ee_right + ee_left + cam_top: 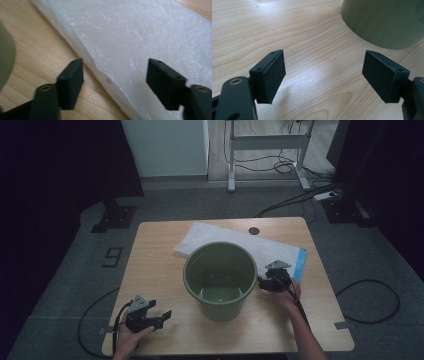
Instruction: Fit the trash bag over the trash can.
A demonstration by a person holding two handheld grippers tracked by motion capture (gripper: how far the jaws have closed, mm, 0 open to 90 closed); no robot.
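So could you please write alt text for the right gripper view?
The right tool hovers with its black jaws apart over the edge of a white plastic bag lying on the wooden table. A sliver of the green bucket shows at far left.

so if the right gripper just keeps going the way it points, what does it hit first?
Most likely the white plastic bag. In the right gripper view, the right gripper has open jaws straddling the bag's near edge, nothing between them yet. The green bin sits off to its side, out of line. Depth is uncertain.

Dim high view, bright softly blurred close-ups, tabletop (312, 82) glare
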